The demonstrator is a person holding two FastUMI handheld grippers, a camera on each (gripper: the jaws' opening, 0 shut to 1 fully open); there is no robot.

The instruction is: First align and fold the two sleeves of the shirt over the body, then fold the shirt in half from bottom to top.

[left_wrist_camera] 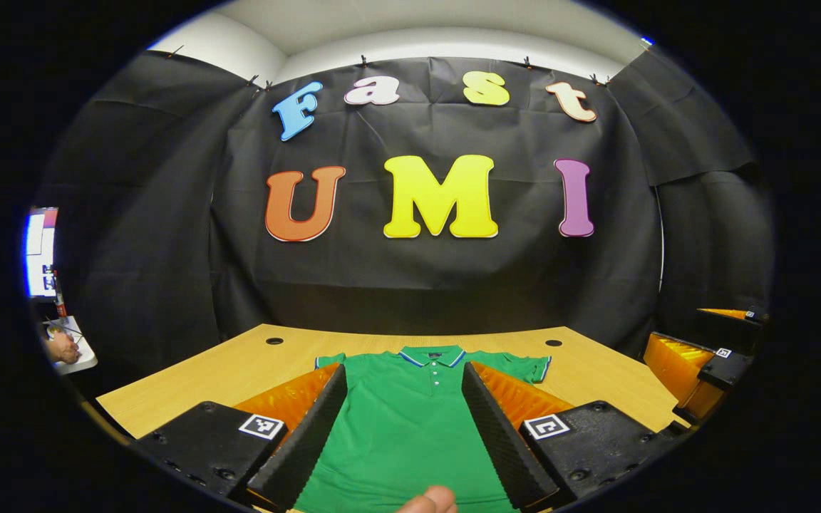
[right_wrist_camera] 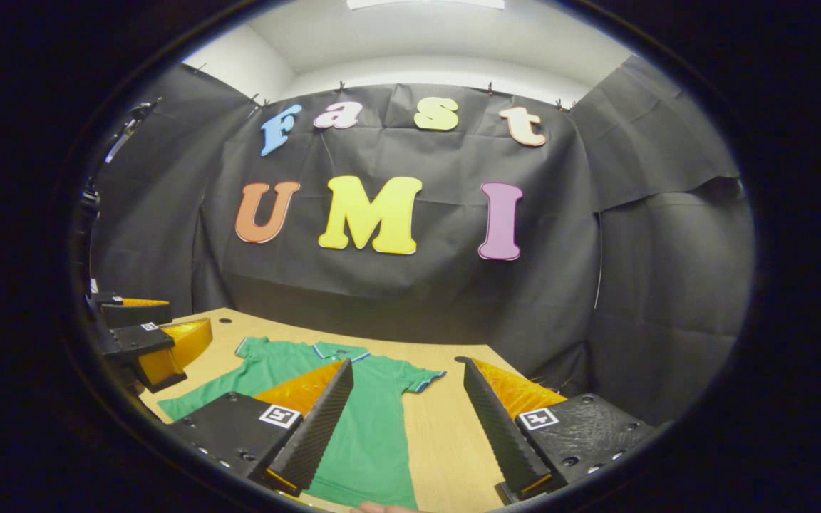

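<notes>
Left gripper view first: we record the left gripper point(left_wrist_camera: 405, 399) held level above the near edge of the wooden table point(left_wrist_camera: 239, 363), pointing toward the booth's back wall, its two fingers spread wide apart with nothing between them but air. The green polo shirt point(left_wrist_camera: 410, 420) lies flat and face up on the table directly ahead, collar point(left_wrist_camera: 433, 355) toward the wall, both short sleeves spread out to the sides. A fingertip point(left_wrist_camera: 430, 501) of the holding hand shows at the bottom edge. At the right margin of this view we see the right gripper point(left_wrist_camera: 699, 370), raised beside the table.

Right gripper view: we note the right gripper point(right_wrist_camera: 409, 410) also level, above the table's right portion, fingers parted wide and gripping nothing. The shirt point(right_wrist_camera: 371, 434) sits to the left of its line, with its right sleeve point(right_wrist_camera: 417, 377) lying in the gap between the fingers, below them. The left gripper point(right_wrist_camera: 150, 342) shows at the left margin, above the shirt's far side. Neither gripper touches the fabric.
</notes>
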